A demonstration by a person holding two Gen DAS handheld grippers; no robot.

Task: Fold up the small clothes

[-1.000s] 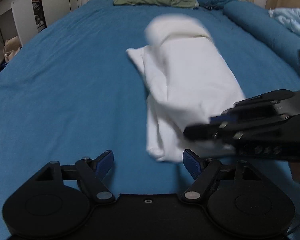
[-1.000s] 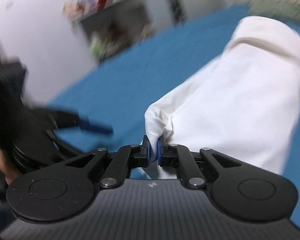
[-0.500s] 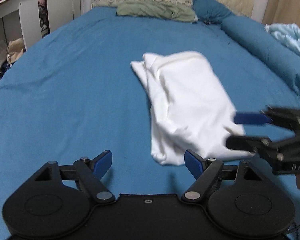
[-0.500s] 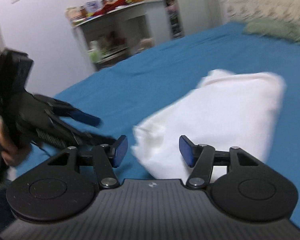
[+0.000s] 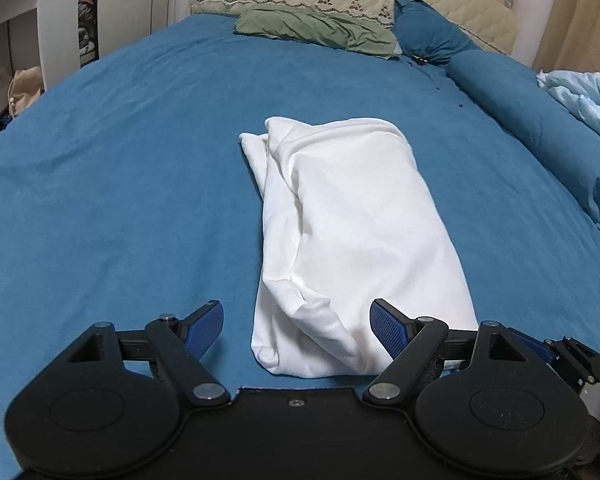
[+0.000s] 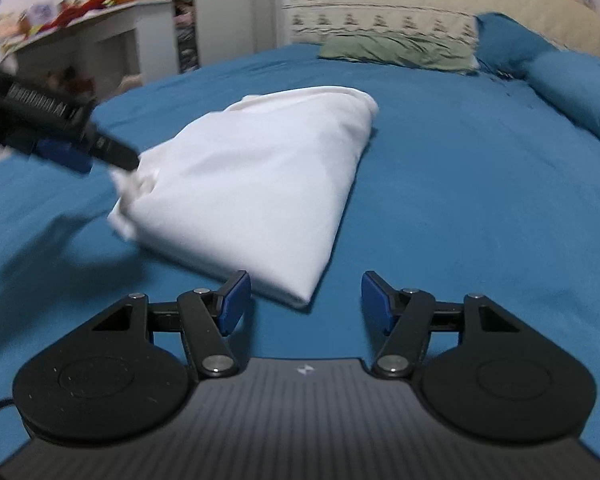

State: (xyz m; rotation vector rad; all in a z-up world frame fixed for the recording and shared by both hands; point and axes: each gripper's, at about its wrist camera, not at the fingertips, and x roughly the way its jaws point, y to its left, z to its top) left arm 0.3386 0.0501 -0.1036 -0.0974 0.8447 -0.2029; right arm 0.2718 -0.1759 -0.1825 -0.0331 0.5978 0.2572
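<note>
A white garment (image 5: 352,232) lies folded into a long rectangle on the blue bed; it also shows in the right wrist view (image 6: 256,176). My left gripper (image 5: 296,330) is open and empty, its jaws spread on either side of the garment's near end. My right gripper (image 6: 304,300) is open and empty, just in front of the garment's near right corner. In the right wrist view the left gripper's fingers (image 6: 112,152) reach to the garment's left corner. Part of the right gripper shows at the lower right of the left wrist view (image 5: 572,356).
The blue bed sheet (image 5: 112,184) spreads all around. A green pillow (image 5: 320,28) and blue bolsters (image 5: 532,96) lie at the far end and right side. A light blue quilt (image 5: 588,96) is at the right. A white shelf (image 5: 28,20) stands left of the bed.
My right gripper let go of the garment's corner, opened and drew back to the right. The garment dropped flat onto the bed. My left gripper stayed open and edged toward its near end.
</note>
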